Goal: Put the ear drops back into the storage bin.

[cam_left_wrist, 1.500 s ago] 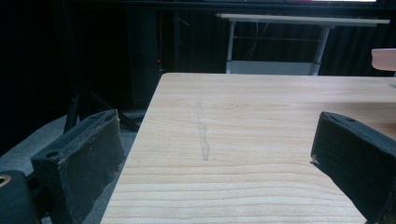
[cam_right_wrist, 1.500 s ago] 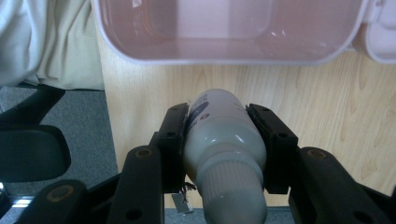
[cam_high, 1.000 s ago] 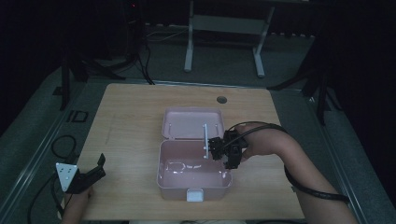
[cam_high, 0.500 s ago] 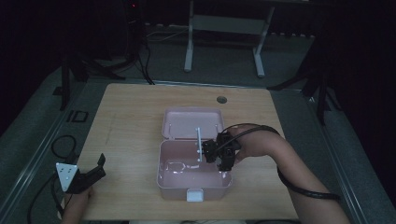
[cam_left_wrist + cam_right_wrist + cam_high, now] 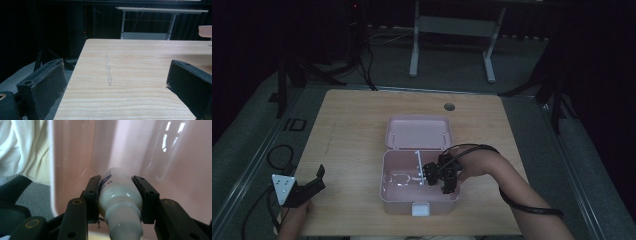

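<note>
one pink box [image 5: 422,195] sits lid-open on the wooden surface [image 5: 352,130]; one white bottle [image 5: 120,192] is clamped between the right gripper [image 5: 432,176] fingers inside it. the left gripper [image 5: 309,187] fingers gape, empty, in a dark room.

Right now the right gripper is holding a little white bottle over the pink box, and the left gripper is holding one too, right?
Not quite. The right gripper does hold the white bottle over the pink box. But the left gripper holds nothing: the left gripper view shows its jaws wide apart with only bare table between them.
</note>
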Tool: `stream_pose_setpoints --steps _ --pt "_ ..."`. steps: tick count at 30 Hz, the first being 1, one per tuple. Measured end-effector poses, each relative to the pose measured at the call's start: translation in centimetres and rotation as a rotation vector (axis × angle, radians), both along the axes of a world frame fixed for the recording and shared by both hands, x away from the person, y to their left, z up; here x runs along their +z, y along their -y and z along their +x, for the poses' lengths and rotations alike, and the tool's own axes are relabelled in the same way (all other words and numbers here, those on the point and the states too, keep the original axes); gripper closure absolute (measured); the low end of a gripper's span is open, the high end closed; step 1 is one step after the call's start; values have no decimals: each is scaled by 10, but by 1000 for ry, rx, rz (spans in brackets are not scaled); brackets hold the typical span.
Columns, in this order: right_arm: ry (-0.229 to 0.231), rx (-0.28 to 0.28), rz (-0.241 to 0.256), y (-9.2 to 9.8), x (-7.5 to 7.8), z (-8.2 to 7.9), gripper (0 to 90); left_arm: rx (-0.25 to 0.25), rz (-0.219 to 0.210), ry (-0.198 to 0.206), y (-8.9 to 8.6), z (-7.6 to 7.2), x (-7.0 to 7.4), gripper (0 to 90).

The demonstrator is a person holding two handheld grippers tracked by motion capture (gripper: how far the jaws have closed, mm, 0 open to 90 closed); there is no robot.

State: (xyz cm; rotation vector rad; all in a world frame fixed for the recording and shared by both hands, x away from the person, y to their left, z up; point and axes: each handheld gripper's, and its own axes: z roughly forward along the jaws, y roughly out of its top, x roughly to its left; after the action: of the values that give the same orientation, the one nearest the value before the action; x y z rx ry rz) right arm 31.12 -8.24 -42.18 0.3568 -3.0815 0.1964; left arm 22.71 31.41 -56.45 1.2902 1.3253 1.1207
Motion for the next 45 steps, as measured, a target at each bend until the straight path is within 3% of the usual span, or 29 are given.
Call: stream_pose_setpoints --steps 12,20,26,32,45 --pt "-3 18 -2 -4 -30 7 594 -2 3 -4 0 0 0 24" --pt "-32 29 -29 -7 -48 10 593 -2 3 -5 0 0 0 24" --pt "-25 20 -67 -7 -58 12 593 -3 4 -4 0 0 0 24" --pt "-22 37 -67 -7 -66 10 593 -3 4 -4 0 0 0 24" --pt "-11 24 -60 -6 -66 9 588 -2 8 -8 0 0 0 24"
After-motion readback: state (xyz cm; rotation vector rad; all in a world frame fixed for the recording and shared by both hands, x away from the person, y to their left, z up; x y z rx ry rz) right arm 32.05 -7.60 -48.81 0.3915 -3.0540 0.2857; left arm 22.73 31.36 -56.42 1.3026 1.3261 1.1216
